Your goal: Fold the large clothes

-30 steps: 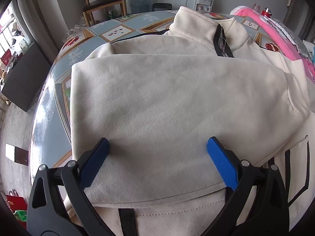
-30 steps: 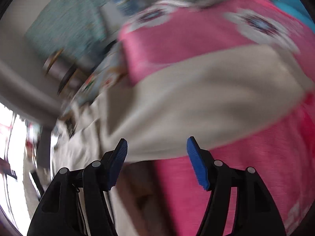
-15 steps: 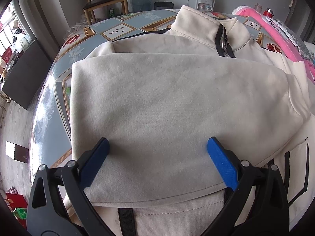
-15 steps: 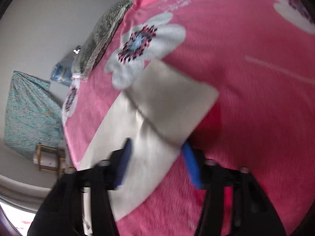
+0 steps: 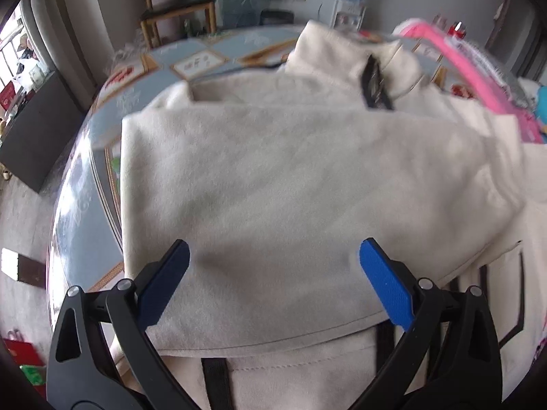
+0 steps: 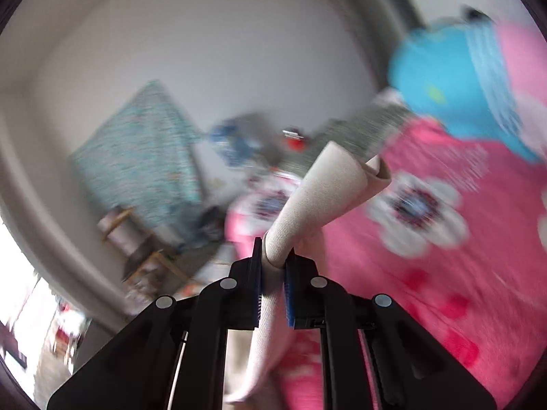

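The right gripper (image 6: 273, 270) is closing, pinching the cream sleeve (image 6: 321, 188). Lay it flat across the jacket (image 5: 290, 177). The left gripper (image 5: 273, 273) stays spread wide.

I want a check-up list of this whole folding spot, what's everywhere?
Surface: round table with blue patterned glossy cover.
Job's things: cream fleece zip-collar jacket spread flat, one sleeve folded across its front; cream cuff end lifted.
Clutter: pink flowered blanket and bright blue cloth beside the jacket.
Grippers: left gripper open over the folded sleeve; right gripper closing, cuff pinched between its pads.
Cables: nothing seen.
Surroundings: wooden chair, teal hanging cloth, grey wall.
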Motion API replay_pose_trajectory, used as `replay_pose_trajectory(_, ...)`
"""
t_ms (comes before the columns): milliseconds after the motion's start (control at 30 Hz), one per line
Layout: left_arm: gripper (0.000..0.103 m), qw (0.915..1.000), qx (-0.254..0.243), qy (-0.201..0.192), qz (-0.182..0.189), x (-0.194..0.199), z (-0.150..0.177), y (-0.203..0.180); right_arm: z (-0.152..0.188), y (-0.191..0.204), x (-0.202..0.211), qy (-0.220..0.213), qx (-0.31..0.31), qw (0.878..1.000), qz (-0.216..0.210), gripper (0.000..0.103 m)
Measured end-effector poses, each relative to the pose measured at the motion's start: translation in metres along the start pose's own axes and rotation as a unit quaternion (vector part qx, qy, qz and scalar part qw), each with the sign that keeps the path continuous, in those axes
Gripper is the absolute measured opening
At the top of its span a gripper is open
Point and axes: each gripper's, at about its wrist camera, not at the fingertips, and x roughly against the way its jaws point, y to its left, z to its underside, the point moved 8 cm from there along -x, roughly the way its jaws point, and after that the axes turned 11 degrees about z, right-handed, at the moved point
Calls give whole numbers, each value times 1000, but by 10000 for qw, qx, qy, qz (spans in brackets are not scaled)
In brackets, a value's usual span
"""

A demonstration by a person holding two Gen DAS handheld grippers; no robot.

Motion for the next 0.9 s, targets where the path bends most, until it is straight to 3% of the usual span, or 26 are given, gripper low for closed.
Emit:
replay_pose_trajectory(133,97,9991,-380,45,-204,0,-1,-6,4,108,9,41,672,9945,-806,11)
replay_pose_trajectory(200,97,9988,-307,334,-174,-9,7,-1,20,161,10,172,935,9875,-1260,11)
replay_pose_trajectory(233,97,9993,-233,265,-123,-5,8,3,28,183,10,248,1036,9835,-1460,11)
replay_pose_trajectory(367,97,9997,-196,-76,85,23,12,11,101,290,6,665,1713,9583,-2187,11)
replay_pose_trajectory(467,97,9997,-123,-202,38,47,24,29,176,346,-7,1209,2141,9355,-2538,11)
replay_pose_trajectory(500,97,9997,-73,-237,77,54,27,35,217,365,-17,1516,2319,9242,-2627,12)
replay_pose_trajectory(600,97,9990,57,-387,200,77,38,53,325,397,-48,2352,2897,8905,-2604,16)
replay_pose_trajectory(667,97,9984,115,-501,218,88,43,64,400,397,-71,3015,3399,8590,-2359,31)
replay_pose_trajectory(700,97,9981,161,-534,259,92,45,69,432,395,-82,3395,3605,8393,-2242,31)
replay_pose_trajectory(733,97,9977,204,-560,310,94,45,72,455,390,-89,3648,3721,8271,-2106,31)
replay_pose_trajectory(767,96,9970,273,-611,383,97,45,76,469,381,-95,3808,3768,8204,-1999,31)
replay_pose_trajectory(833,96,9956,338,-703,511,100,44,79,469,368,-94,3878,3633,8213,-2073,32)
replay_pose_trajectory(900,96,9941,384,-779,647,98,39,80,443,349,-92,3746,3369,8374,-2121,42)
